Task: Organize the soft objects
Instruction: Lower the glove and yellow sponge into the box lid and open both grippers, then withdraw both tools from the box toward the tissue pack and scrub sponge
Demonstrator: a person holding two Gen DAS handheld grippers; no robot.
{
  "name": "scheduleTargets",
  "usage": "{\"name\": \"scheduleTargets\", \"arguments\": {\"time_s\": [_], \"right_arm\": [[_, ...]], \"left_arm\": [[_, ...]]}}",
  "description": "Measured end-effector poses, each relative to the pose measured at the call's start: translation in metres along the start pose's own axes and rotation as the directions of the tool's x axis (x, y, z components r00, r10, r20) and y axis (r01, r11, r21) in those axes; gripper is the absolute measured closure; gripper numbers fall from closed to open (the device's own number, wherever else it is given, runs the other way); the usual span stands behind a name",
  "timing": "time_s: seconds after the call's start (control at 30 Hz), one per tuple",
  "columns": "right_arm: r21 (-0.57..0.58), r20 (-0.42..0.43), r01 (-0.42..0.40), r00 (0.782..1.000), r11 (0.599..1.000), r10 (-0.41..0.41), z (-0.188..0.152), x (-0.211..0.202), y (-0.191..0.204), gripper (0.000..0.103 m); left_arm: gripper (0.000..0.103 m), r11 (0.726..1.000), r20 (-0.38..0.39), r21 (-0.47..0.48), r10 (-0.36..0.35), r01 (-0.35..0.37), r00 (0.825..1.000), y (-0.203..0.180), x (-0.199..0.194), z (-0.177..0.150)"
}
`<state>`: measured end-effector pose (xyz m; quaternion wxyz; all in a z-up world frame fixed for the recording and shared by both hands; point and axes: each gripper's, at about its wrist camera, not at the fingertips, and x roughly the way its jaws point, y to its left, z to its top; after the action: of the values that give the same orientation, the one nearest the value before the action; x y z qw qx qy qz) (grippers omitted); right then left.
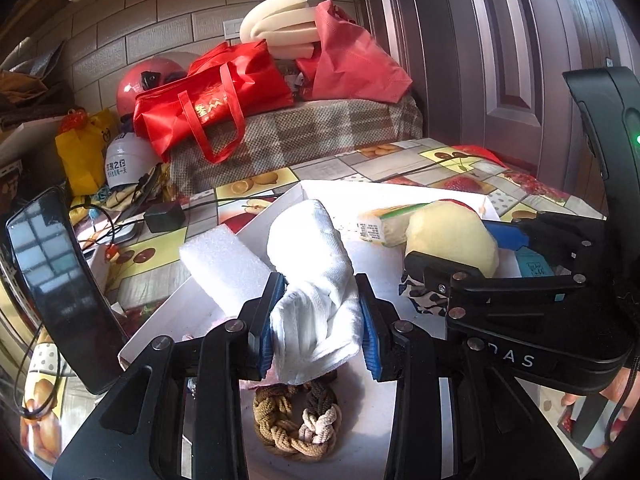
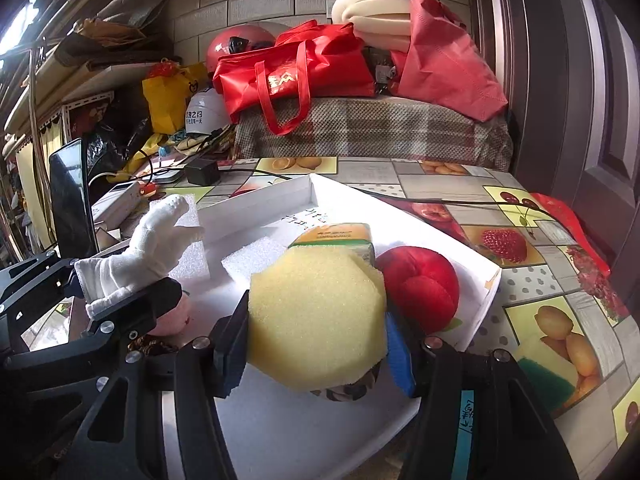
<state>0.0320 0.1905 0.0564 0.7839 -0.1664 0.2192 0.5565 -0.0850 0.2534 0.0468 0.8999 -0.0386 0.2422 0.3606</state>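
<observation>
Both tongs work over a shallow white tray [image 2: 312, 190] on the fruit-print tabletop [image 2: 532, 280]. Left tongs [image 1: 318, 320] are clamped tight on a white knitted glove [image 1: 308, 264], whose body bulges up from between the blue pads toward twelve o'clock; in the right wrist view the same glove [image 2: 148, 240] sticks out at nine o'clock with its fingers spread. Right tongs [image 2: 316, 344] stand about half open, their pads pressed against the sides of a yellow sponge [image 2: 316, 312] that fills the gap; from the left wrist view that sponge [image 1: 452, 240] sits at two o'clock of the glove.

Beyond the tabletop, at twelve o'clock, a checked blanket-covered seat [image 2: 372, 132] carries a red tote bag [image 2: 296, 76] and a pink bag [image 2: 444, 64] with rolled foam [image 2: 376, 12] behind them. A dark screen [image 1: 60, 288] stands at nine o'clock.

Inside the tray, a red plush fruit [image 2: 420, 284] lies at three o'clock of the sponge, touching it or nearly so. A white foam block [image 1: 224, 260] rests at ten o'clock of the left tongs, against the tray wall. A packaged green-and-yellow sponge [image 2: 336, 236] lies just behind the held sponge. A braided brown and cream rope ring [image 1: 296, 420] lies under the left tongs at six o'clock.
</observation>
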Motion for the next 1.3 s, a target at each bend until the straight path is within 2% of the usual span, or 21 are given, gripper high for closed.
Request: {"name": "scheduleTargets", "arguments": {"time_s": [0.27,0.33,0.37,0.4,0.43,0.47,0.53,0.57,0.73,1.03,1.3], "right_arm": [[-0.015,-0.003,0.013,1.000,1.000,-0.013,0.001,0.003,0.002,0.041],[-0.013,-0.012,0.018,1.000,1.000,-0.018,0.002,0.004,0.001,0.035],[-0.006,-0.016,0.024,1.000,1.000,-0.024,0.001,0.005,0.000,0.026],[0.008,-0.019,0.033,0.999,0.999,-0.033,0.001,0.006,-0.003,0.020],[0.023,-0.021,0.038,0.999,0.999,-0.038,0.001,0.006,-0.006,0.019],[0.039,-0.022,0.044,0.999,0.998,-0.044,0.001,0.006,-0.008,0.016],[0.045,-0.016,0.055,0.998,0.997,-0.054,0.001,0.005,-0.009,0.001],[0.045,-0.012,0.065,0.998,0.997,-0.064,0.001,0.004,-0.009,0.000],[0.006,0.030,0.084,0.996,0.996,-0.084,-0.001,-0.003,0.000,0.000],[-0.058,0.104,0.096,0.990,0.994,-0.090,-0.001,-0.015,0.012,0.000],[-0.070,0.174,0.092,0.982,0.993,-0.079,-0.004,-0.028,0.015,0.000]], "left_arm": [[0.068,0.999,0.015,-0.015,0.037,-0.037,0.999,0.001,-0.003,0.000],[0.064,0.997,0.028,-0.032,0.065,-0.065,0.997,0.004,-0.006,-0.001],[0.056,0.995,0.039,-0.047,0.087,-0.086,0.995,0.006,-0.009,-0.001],[0.036,0.991,0.053,-0.071,0.118,-0.114,0.992,0.009,-0.013,-0.003],[0.022,0.987,0.066,-0.095,0.134,-0.128,0.989,0.013,-0.016,-0.003],[0.000,0.984,0.080,-0.121,0.143,-0.133,0.987,0.018,-0.019,-0.005],[0.000,0.978,0.110,-0.154,0.160,-0.142,0.981,0.024,-0.025,-0.007],[0.000,0.975,0.118,-0.164,0.172,-0.152,0.978,0.026,-0.028,-0.007],[0.000,0.964,0.146,-0.201,0.207,-0.176,0.968,0.031,-0.034,-0.009],[0.000,0.960,0.163,-0.209,0.221,-0.185,0.962,0.033,-0.039,-0.011],[0.000,0.946,0.167,-0.257,0.243,-0.196,0.956,0.035,-0.050,-0.016]]}}
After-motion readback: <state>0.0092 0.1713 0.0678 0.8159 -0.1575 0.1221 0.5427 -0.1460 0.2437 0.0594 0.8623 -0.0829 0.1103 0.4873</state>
